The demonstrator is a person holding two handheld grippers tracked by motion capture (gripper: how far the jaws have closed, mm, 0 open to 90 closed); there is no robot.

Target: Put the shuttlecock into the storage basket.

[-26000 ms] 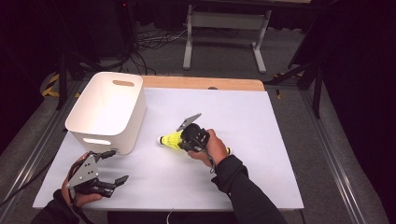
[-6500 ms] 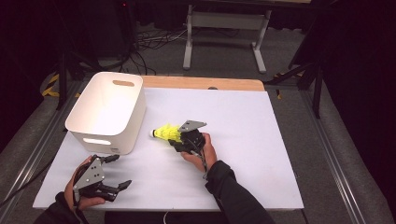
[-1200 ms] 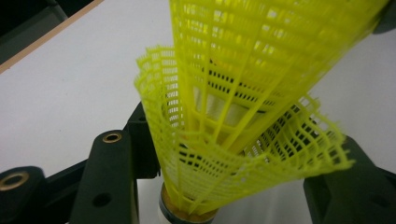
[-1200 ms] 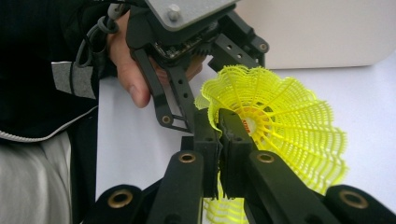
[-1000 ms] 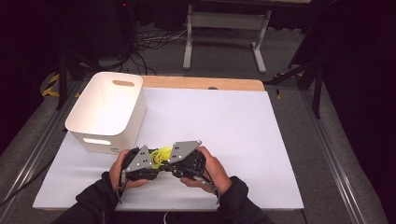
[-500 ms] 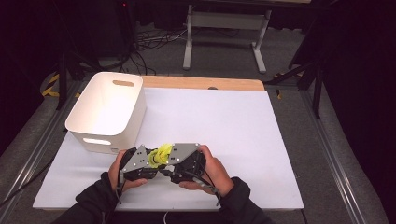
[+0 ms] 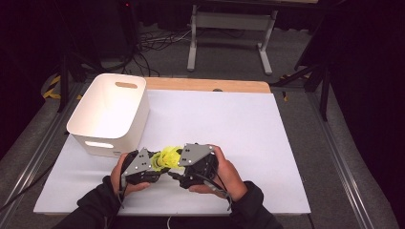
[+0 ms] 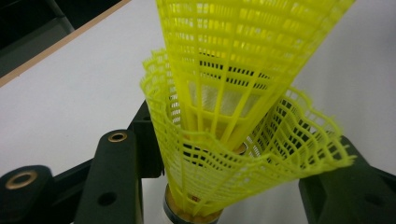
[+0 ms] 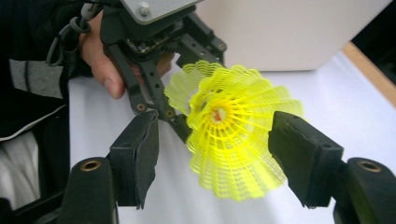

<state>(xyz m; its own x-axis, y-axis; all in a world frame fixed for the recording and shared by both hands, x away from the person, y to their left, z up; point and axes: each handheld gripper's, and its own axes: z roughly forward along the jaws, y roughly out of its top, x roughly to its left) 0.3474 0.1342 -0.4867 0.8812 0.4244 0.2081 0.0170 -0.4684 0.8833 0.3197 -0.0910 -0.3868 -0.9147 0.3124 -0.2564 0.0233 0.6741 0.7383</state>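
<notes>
My left gripper (image 7: pixel 154 163) clamps the lower of 2 nested yellow plastic mesh shuttlecocks (image 7: pixel 168 156) above the white tabletop (image 7: pixel 267 143), near the white plastic bin (image 7: pixel 109 113). My right gripper's (image 7: pixel 174 168) fingers (image 9: pixel 306 156) stand open, flanking the upper skirt without touching.
</notes>
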